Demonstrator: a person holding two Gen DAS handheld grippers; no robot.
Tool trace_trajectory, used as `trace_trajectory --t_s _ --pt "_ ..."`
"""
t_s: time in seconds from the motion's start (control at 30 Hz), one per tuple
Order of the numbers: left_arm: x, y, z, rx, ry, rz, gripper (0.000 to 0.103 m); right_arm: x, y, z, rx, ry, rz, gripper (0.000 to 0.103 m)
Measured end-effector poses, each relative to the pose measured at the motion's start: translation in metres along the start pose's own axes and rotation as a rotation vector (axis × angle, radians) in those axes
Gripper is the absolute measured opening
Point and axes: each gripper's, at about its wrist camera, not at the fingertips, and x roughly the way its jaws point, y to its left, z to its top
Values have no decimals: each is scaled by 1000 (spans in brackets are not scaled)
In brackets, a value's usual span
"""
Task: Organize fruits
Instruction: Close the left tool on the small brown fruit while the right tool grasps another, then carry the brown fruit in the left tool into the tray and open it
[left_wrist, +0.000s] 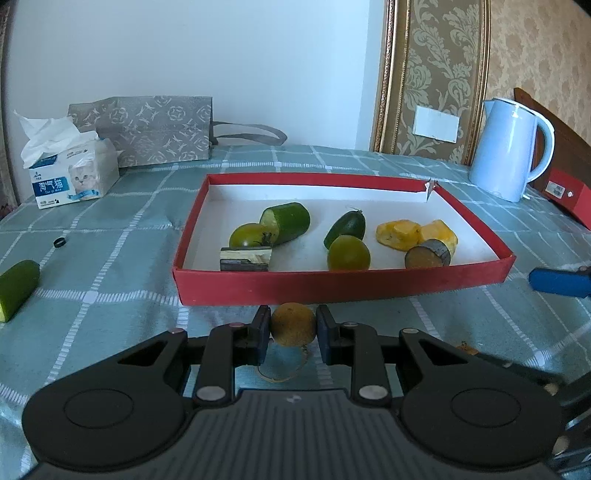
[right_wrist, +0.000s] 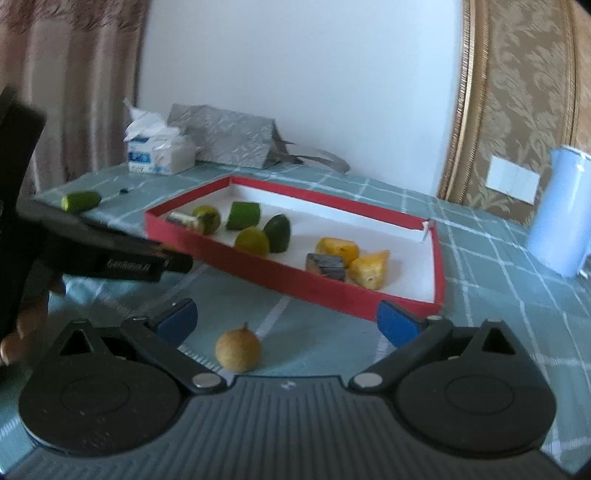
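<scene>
Gripping a small brown fruit (left_wrist: 293, 324), left gripper (left_wrist: 291, 332) jaws clamped on it, just before the red tray (left_wrist: 332, 286). Right gripper (right_wrist: 286, 319) jaws apart around another brown fruit (right_wrist: 238, 350), untouched. Checked green tabletop (left_wrist: 129, 258); white wall behind.

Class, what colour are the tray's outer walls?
Red tray, white inside; clearest in the left wrist view.

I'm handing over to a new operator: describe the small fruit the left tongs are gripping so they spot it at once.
Find the red tray on the checked tablecloth. Just outside its near wall, the left tongs are shut on a small round fruit. Its dull brownish-tan skin sets it apart from the green and yellow pieces inside the tray.
</scene>
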Motion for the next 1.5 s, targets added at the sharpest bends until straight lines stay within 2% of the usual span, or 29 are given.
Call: trace_trajectory --t_s 0.03,0.17,0.23,0.4,0.47,0.5,0.67,0.8,0.97,1.5 --pt "0 0 0 2 0 1 26 2 3 -1 -20 8 8 86" --pt "-1 -1 -1 9 -2 -4 26 9 10 -5 -56 52 29 72" --pt "-1 0 -1 5 -3 -7 26 11 12 -6 -64 66 39 61" --pt "-2 0 0 1 -5 -13 26 17 14 -9 -70 97 61 45" --pt "-3 -1 0 3 -7 -14 26 18 13 -9 -60 102 81 35" --pt "-3 -1 -1 3 -8 -13 26 17 13 -9 -54 100 86 27" --pt "-4 1 -1 -6 -15 -11 26 14 15 -9 -68 80 60 27" --pt "-4 1 0 -10 -14 -7 26 9 4 -4 -14 42 39 27" --pt "-5 1 0 -17 -17 2 26 13 -12 -2 71 60 17 27" --pt "-1 4 2 -32 -1 62 26 13 -15 -2 86 58 11 27"
